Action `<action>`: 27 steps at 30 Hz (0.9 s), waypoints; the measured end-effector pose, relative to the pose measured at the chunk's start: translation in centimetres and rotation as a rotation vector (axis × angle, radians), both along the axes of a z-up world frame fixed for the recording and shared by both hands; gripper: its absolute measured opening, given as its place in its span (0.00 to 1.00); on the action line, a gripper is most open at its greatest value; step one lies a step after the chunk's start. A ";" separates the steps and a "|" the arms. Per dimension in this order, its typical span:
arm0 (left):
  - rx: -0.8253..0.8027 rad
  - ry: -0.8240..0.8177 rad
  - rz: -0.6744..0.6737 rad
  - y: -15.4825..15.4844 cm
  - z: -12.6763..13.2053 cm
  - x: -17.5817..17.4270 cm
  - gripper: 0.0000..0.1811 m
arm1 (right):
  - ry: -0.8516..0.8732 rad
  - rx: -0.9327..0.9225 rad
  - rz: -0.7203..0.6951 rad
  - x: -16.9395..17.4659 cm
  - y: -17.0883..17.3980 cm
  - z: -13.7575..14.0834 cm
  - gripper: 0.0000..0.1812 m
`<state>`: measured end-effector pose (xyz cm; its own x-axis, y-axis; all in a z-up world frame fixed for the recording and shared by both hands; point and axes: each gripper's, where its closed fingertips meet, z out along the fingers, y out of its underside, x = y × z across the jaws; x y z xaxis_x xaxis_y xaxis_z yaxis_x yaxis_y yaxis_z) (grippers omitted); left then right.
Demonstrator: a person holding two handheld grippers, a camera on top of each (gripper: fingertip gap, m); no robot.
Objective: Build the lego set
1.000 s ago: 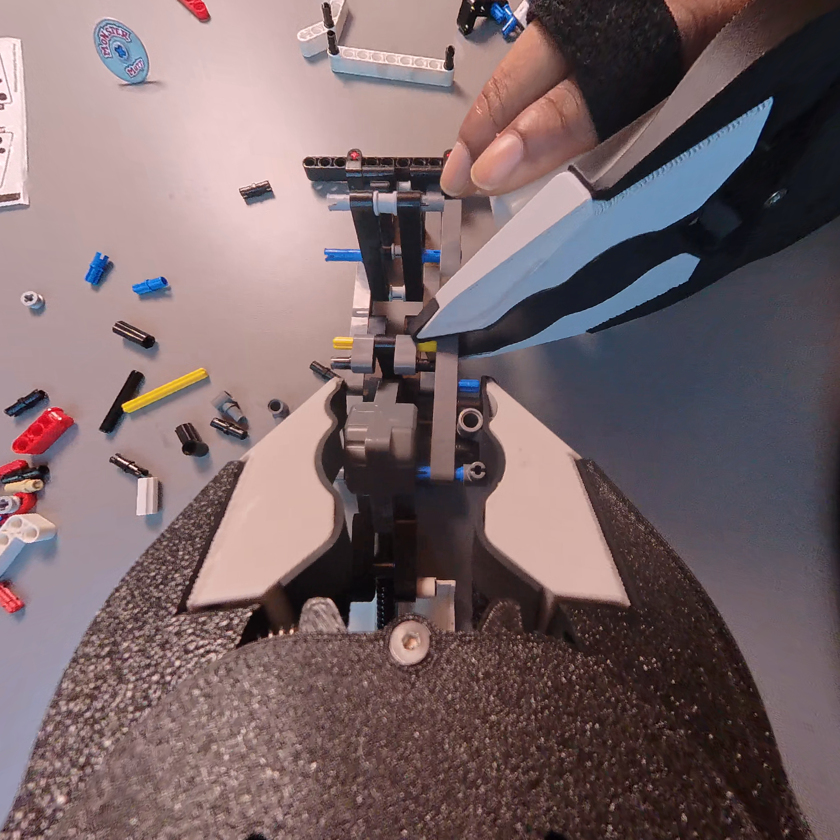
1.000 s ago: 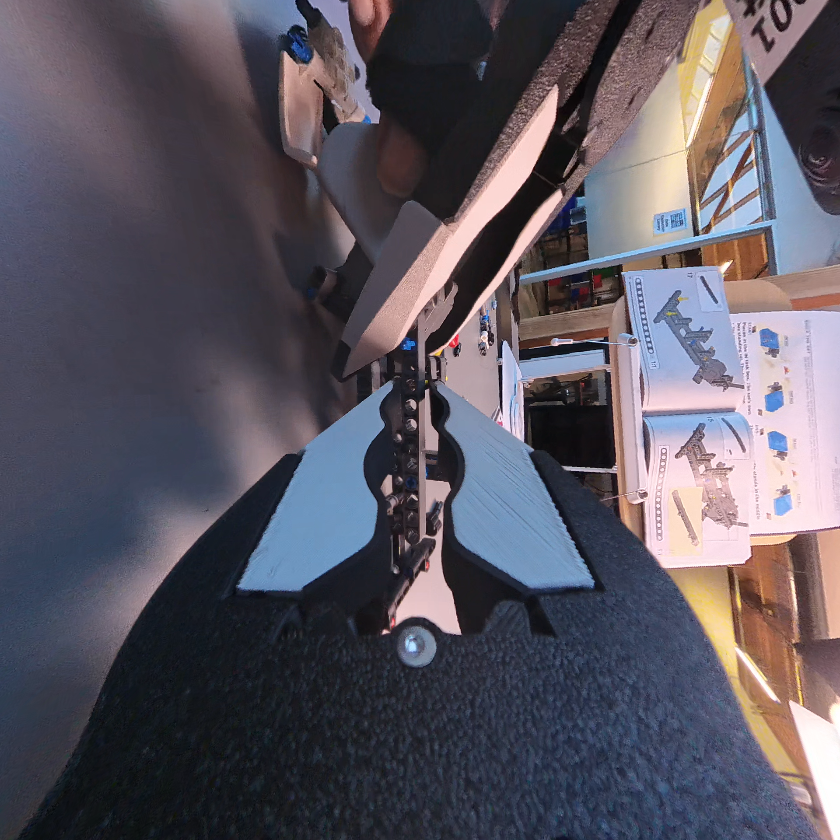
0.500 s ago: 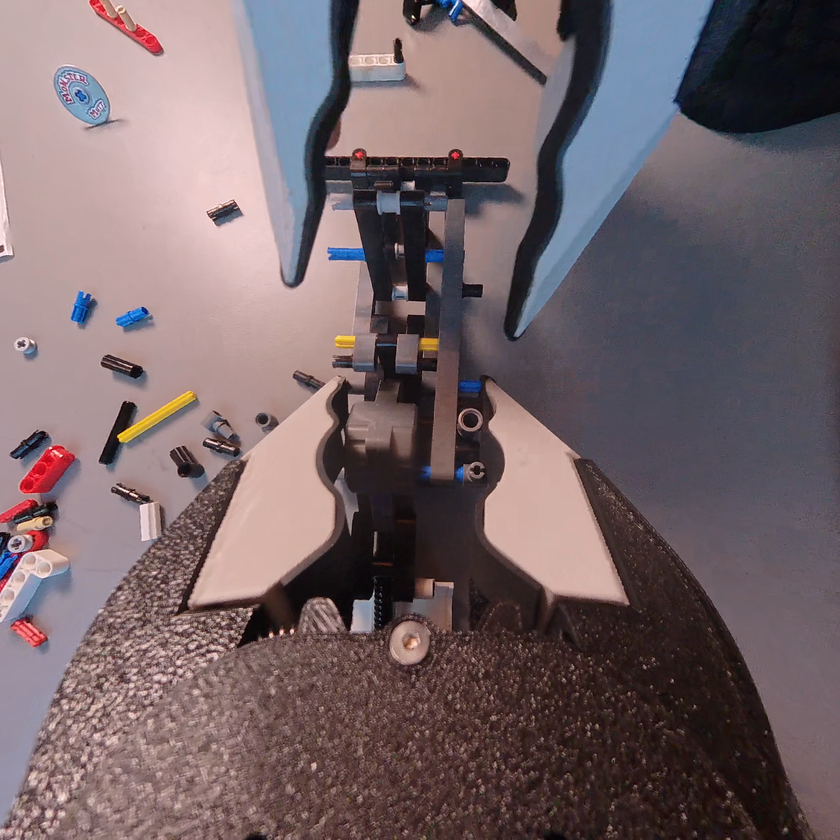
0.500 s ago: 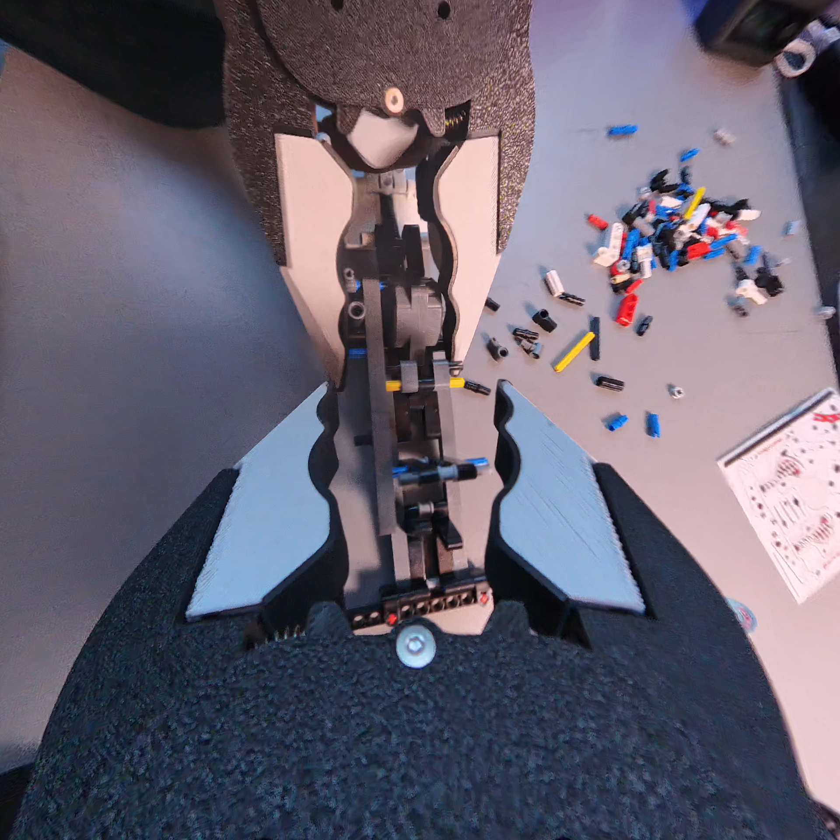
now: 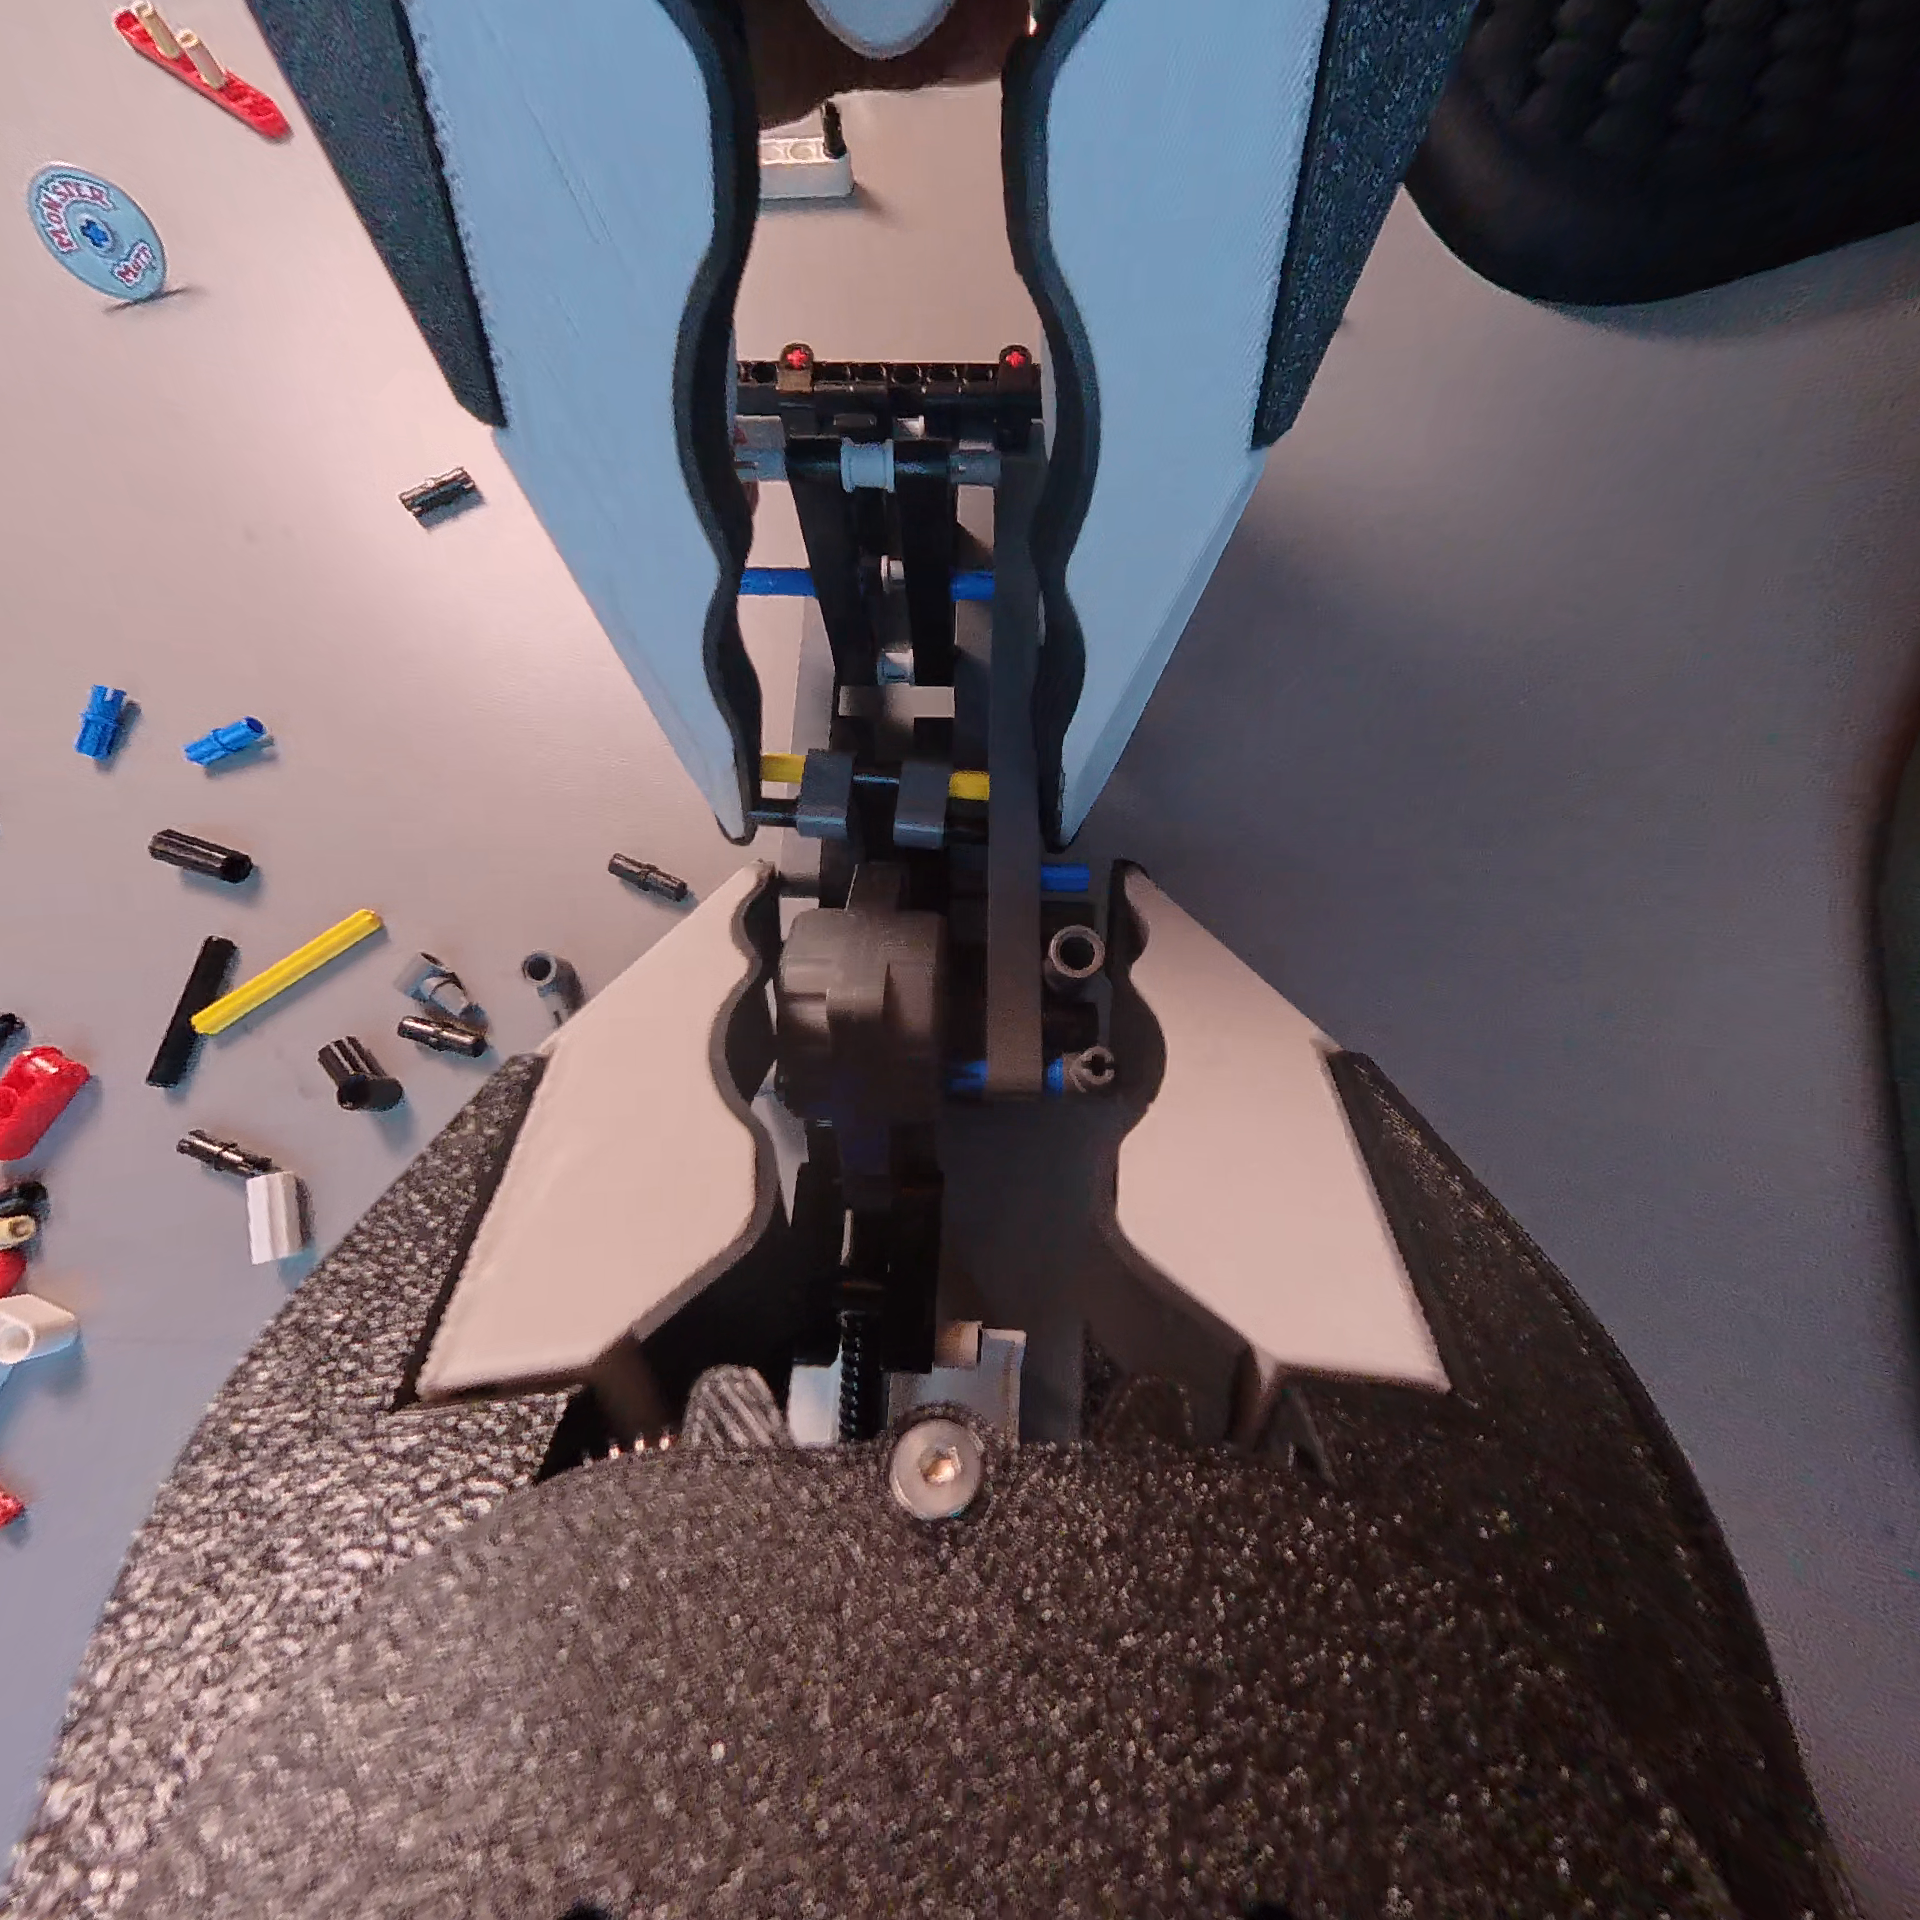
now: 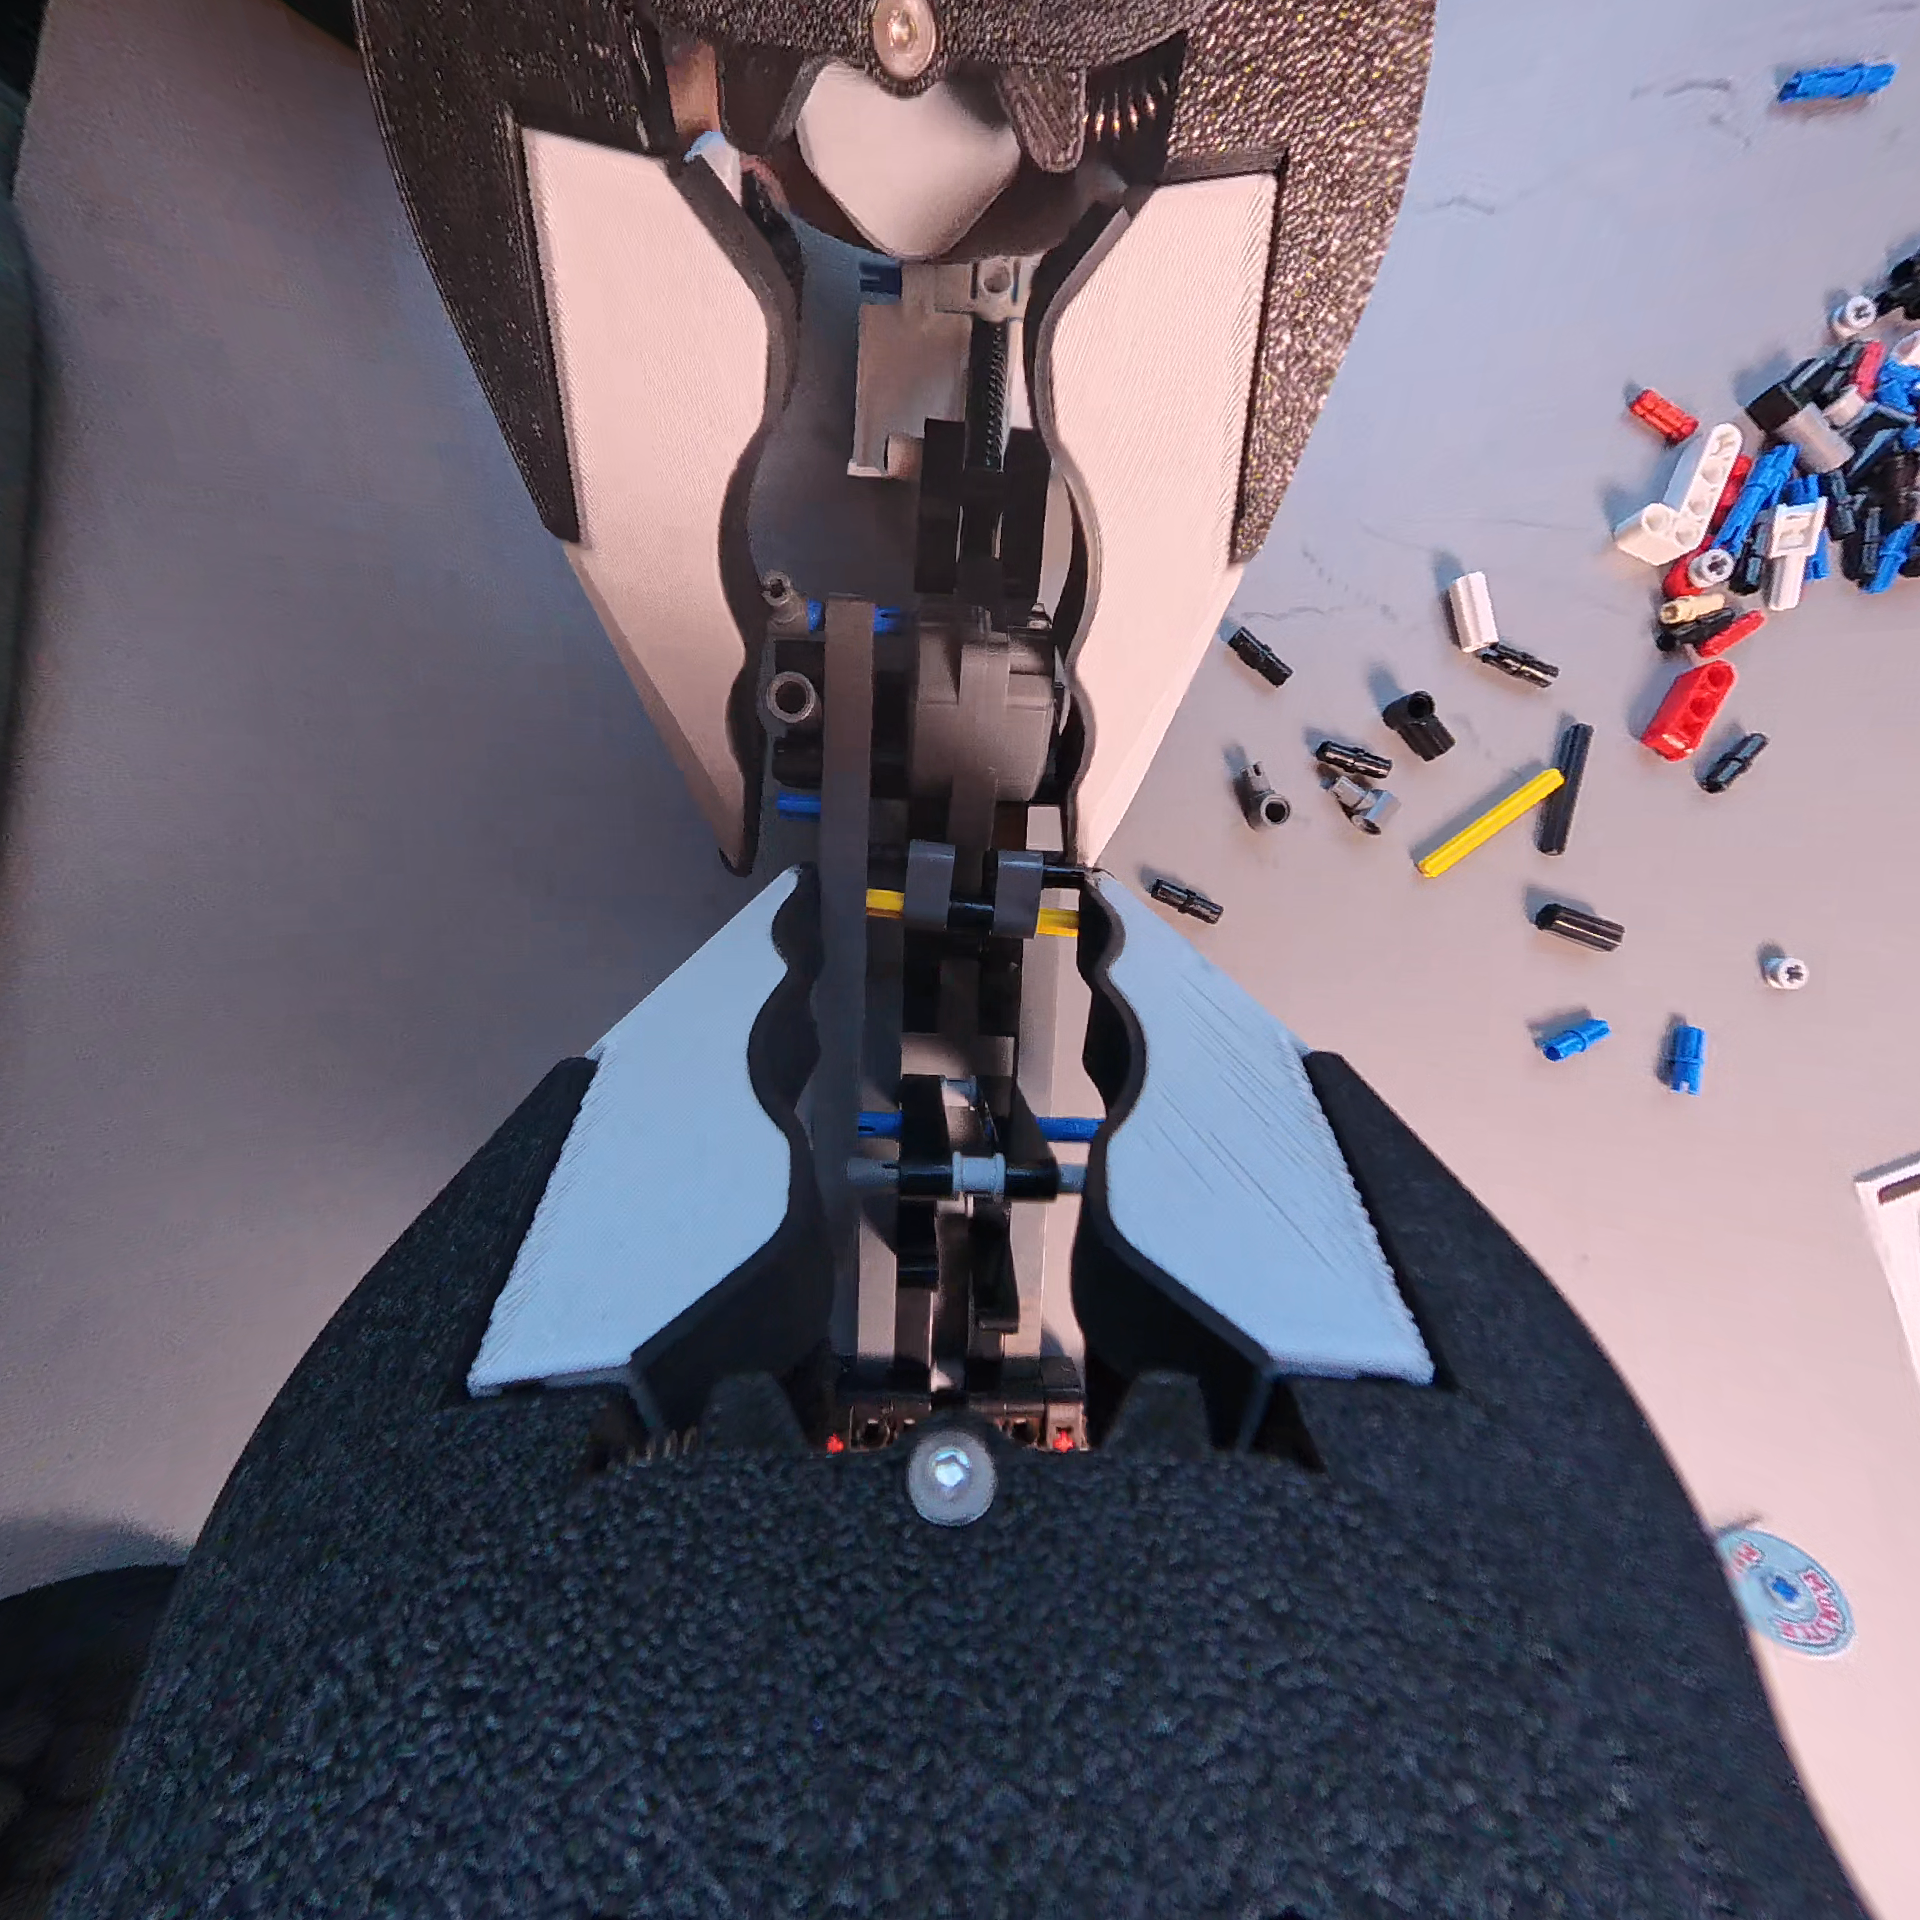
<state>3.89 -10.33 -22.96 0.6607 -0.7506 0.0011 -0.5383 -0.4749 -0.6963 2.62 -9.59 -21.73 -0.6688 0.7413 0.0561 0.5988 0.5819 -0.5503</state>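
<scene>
A long grey and black Lego assembly (image 5: pixel 1013 727) with yellow and blue axles lies lengthwise between both grippers on the grey table (image 5: pixel 1558 831). My left gripper (image 5: pixel 940 883) is shut on its near end, around the dark grey motor block (image 5: pixel 862 997). My right gripper (image 5: pixel 902 831) faces it from the far side, tip to tip. In the right wrist view the right gripper (image 6: pixel 943 883) straddles the assembly (image 6: pixel 842 987), with its fingers against the long grey beam and the axle ends. The left gripper (image 6: pixel 914 847) shows opposite it.
Loose pieces lie to the left: a yellow axle (image 5: pixel 281 971), black pins (image 5: pixel 203 857), blue pins (image 5: pixel 223 743), a round blue disc (image 5: pixel 96 231), a red beam (image 5: pixel 203 68) and a white beam (image 5: pixel 805 156). A pile of parts (image 6: pixel 1787 499) and a paper sheet (image 6: pixel 1896 1226) sit at the right.
My right gripper swung round from a sideways grip on the beam to face the left gripper. It then moved in along the assembly and its fingers narrowed onto it.
</scene>
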 end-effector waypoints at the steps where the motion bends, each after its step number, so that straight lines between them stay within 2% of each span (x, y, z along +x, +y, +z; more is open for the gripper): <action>1: -0.011 -0.001 -0.001 -0.2 -0.1 -0.1 0.36 | 0.002 0.002 0.001 0.0 0.0 0.0 0.27; 4: -0.022 -0.003 0.013 -0.7 0.1 -0.7 0.39 | 0.010 0.011 0.000 0.0 0.0 0.1 0.26; 12: -0.016 0.016 -0.001 -0.9 0.1 -0.6 0.33 | 0.011 -0.009 0.015 0.5 -0.2 0.0 0.28; 22: 0.000 0.032 0.015 -0.5 0.1 -0.7 0.31 | 0.016 0.069 0.070 0.5 -0.1 -0.1 0.28; 27: -0.016 -0.017 0.019 -0.5 0.2 -0.6 0.32 | 0.029 0.082 0.114 0.6 0.0 -0.1 0.28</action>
